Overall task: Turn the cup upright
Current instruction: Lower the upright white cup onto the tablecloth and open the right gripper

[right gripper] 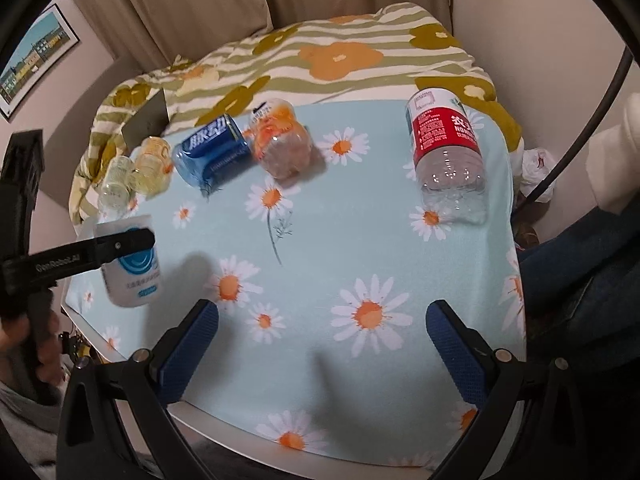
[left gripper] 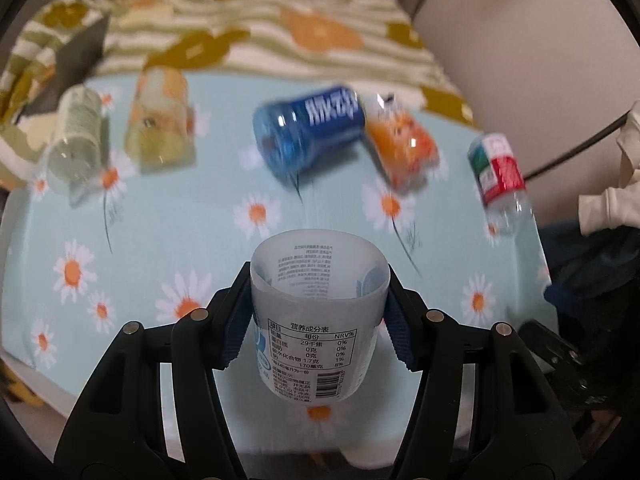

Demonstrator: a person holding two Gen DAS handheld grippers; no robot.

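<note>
The left gripper clamps its fingers on the white cup, held above the daisy-print desk with its open mouth facing up and away. The right gripper hovers empty, fingers wide. Farther back lie a blue cup, an orange cup and a red-labelled cup, all on their sides.

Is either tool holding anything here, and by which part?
The left tool grips the white labelled cup by its side wall, pads on opposite sides just below the open rim. The right tool is open and holds nothing.
</note>
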